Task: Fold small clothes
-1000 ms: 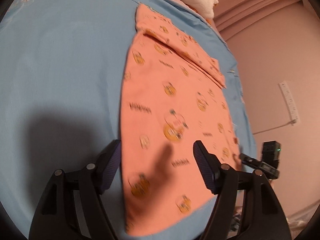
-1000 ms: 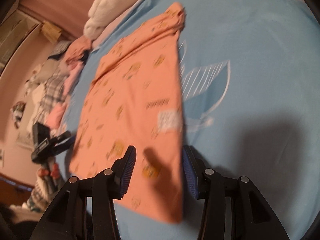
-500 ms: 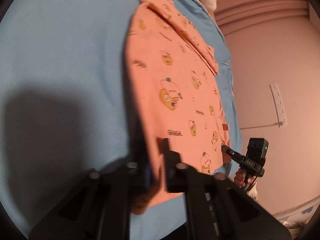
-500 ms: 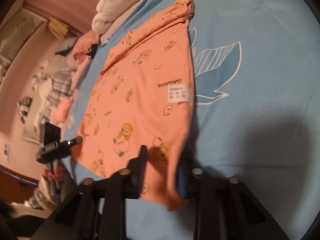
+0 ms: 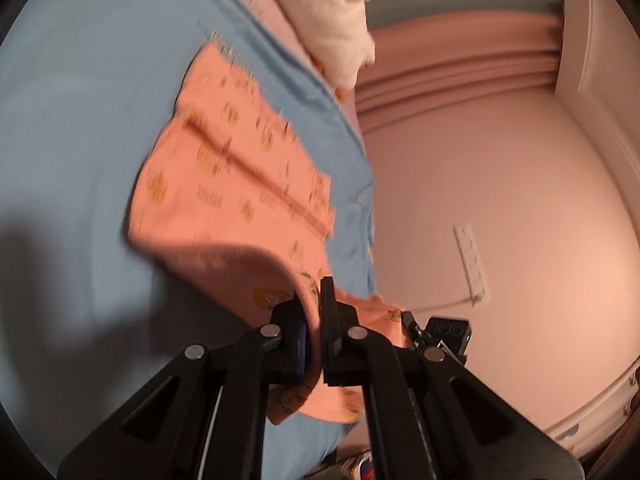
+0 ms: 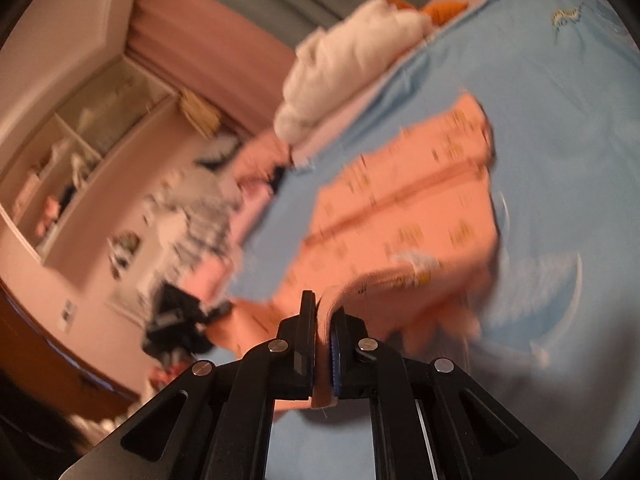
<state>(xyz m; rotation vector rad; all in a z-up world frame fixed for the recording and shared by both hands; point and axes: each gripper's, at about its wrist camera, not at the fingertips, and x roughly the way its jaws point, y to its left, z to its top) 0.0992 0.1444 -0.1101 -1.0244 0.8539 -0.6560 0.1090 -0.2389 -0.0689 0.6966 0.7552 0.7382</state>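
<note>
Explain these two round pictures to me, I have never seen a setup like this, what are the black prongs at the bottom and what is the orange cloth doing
There is no robot here. A person holds a hand tool with two jaws in each hand, and a small wide-angle camera on each tool looks forward along those jaws; hence the round, bent pictures. One picture comes from the left gripper, the other from the right gripper. The black prongs are the tools' own jaws.

Both views show a bed with a light blue sheet. On it lies an orange garment printed with small cartoon figures. Each tool has its jaws closed on the garment's near edge, which is lifted and curls over while the far part lies on the sheet. A white bundle sits at the bed's far end. The pictures are blurred by motion.
</note>
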